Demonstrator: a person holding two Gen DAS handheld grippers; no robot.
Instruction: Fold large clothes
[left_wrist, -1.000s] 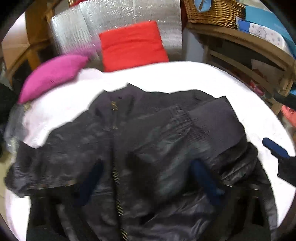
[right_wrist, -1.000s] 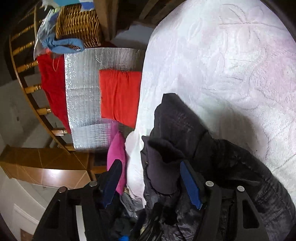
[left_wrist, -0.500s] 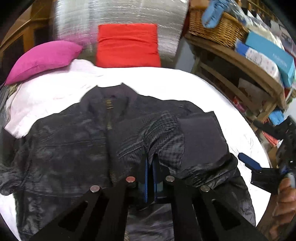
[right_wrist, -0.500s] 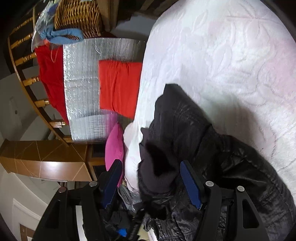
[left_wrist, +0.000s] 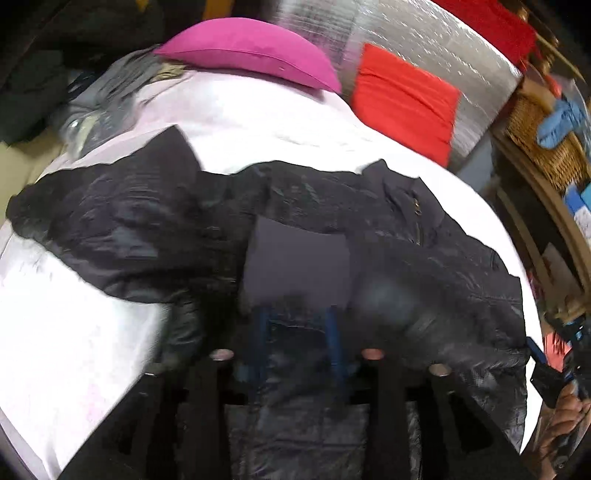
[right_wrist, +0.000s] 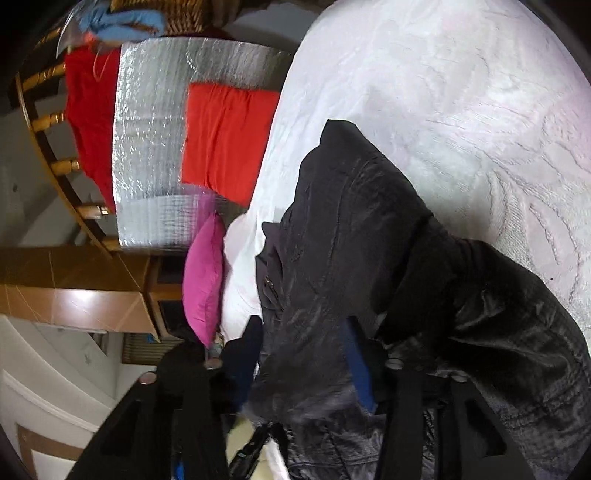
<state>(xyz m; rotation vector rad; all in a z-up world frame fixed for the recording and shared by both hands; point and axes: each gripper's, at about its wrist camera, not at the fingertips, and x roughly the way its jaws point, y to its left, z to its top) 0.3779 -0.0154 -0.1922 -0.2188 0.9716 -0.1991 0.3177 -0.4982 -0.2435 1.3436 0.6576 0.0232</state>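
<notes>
A black puffer jacket (left_wrist: 424, 266) lies spread on the white bed cover (left_wrist: 74, 350), zip up. One sleeve is folded across its chest, the matte knit cuff (left_wrist: 295, 266) resting at the middle. My left gripper (left_wrist: 299, 332) hovers just below that cuff; its jaws are opening, with jacket fabric lying loose between the blue fingers (left_wrist: 334, 336). In the right wrist view my right gripper (right_wrist: 303, 358) is at the jacket (right_wrist: 369, 240) edge. Its jaws are closing on a bunched fold that fills the gap, the blue pad (right_wrist: 356, 365) against the cloth.
A pink pillow (left_wrist: 251, 51), a red cushion (left_wrist: 402, 99) and a silver foil mat (left_wrist: 424, 48) stand at the bed's far end. A wicker basket (left_wrist: 543, 140) sits on wooden shelves at the right. Dark clothes (left_wrist: 33, 92) pile at the left. A hand (left_wrist: 569, 406) shows at the right edge.
My left gripper closed, swept left across the jacket with the sleeve, and now stands partly apart. The right gripper's jaws have narrowed onto the jacket fold and it barely shifted.
</notes>
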